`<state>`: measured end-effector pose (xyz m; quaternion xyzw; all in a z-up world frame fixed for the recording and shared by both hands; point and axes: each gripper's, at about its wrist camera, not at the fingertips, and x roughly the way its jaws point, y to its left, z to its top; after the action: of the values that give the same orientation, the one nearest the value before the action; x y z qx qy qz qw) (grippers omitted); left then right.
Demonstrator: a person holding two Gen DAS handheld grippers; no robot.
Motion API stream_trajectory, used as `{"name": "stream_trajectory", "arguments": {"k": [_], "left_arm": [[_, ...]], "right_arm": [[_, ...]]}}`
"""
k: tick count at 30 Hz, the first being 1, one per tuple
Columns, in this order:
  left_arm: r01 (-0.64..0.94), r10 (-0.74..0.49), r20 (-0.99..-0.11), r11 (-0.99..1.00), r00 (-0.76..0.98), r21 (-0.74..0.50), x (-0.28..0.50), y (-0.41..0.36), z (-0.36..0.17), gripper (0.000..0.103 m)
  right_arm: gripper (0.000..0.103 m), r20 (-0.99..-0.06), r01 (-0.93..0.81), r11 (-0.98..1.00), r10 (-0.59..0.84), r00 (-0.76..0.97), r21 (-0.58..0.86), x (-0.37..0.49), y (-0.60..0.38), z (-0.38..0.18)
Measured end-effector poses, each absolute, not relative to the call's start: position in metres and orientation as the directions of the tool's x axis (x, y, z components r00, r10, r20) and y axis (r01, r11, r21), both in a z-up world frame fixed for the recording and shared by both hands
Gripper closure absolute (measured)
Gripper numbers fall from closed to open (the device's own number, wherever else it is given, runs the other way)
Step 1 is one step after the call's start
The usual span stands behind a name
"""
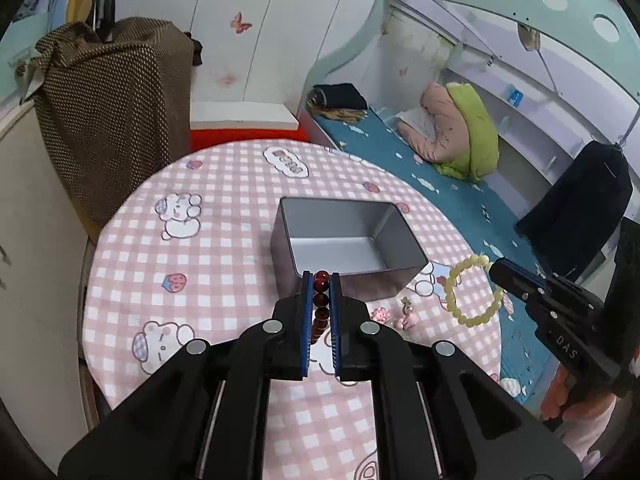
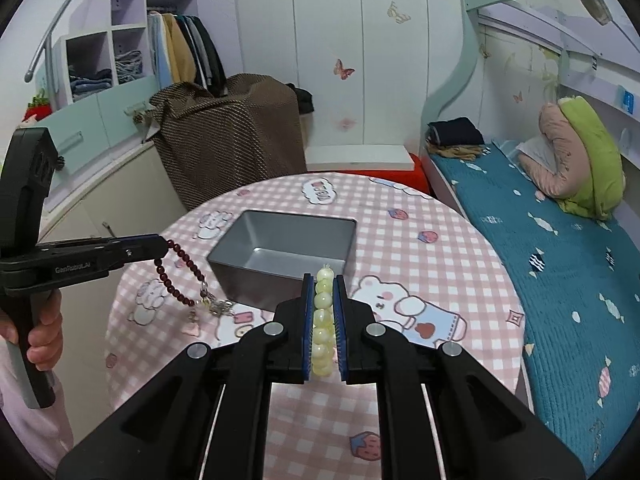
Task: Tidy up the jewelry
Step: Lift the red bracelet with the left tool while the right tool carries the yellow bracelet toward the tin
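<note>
A round table (image 2: 460, 240) under a pink checked cloth with cartoon bears is sitting ahead of both tongs, with a bed (image 2: 560, 264) in a teal candy-print cover running along the right gripper's far side and white wardrobe doors with butterfly stickers standing beyond the table.

The left gripper (image 1: 321, 276) is pinching a dark red bead bracelet (image 1: 320, 300) between its blue-lined fingers, jaws narrowed onto the beads. The right gripper (image 2: 323, 278) is clamping a pale yellow bead bracelet (image 2: 322, 320) the same way.

The left wrist view is showing the yellow bracelet (image 1: 468, 292) hanging as a full loop from the right gripper's (image 1: 494, 268) tip, and small pink charms (image 1: 380, 314) just past the left fingertips. The right wrist view is showing what the left one hides: the red bracelet (image 2: 180, 276) drooping from the left gripper (image 2: 162, 246), its charm end touching the cloth, plus open shelving with folded clothes behind it.

A grey rectangular tin (image 1: 344, 240) is standing on the cloth directly ahead of both fingertips, and nothing is lying inside it (image 2: 280, 248).
</note>
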<state>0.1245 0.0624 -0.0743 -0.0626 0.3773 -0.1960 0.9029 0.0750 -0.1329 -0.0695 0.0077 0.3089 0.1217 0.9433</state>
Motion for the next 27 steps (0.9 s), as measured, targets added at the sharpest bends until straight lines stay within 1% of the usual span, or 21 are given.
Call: {"name": "stream_trajectory", "arguments": {"k": [5,16,21,27], "left_arm": [[0.306,-0.4,-0.635,0.916,0.661,-0.258,0.12,0.063,-0.061,0.095],[0.336,-0.419,-0.602,0.908,0.68,-0.252,0.111,0.059,-0.041,0.095],[0.34,-0.42,-0.6,0.907,0.681,-0.25,0.12,0.052,-0.034,0.095],[0.332,-0.393,-0.604,0.918,0.693,-0.217,0.139,0.038,-0.027,0.095]], "right_arm": [[0.094,-0.569,-0.242,0.965,0.257,0.781,0.104,0.075,-0.129,-0.062],[0.094,-0.545,-0.247,0.964,0.262,0.796,0.102,0.075,-0.126,-0.051],[0.094,-0.53,-0.26,0.96,0.277,0.802,0.108,0.083,-0.123,-0.043],[0.094,-0.526,-0.284,0.951,0.306,0.794,0.126,0.105,-0.118,-0.036]]}}
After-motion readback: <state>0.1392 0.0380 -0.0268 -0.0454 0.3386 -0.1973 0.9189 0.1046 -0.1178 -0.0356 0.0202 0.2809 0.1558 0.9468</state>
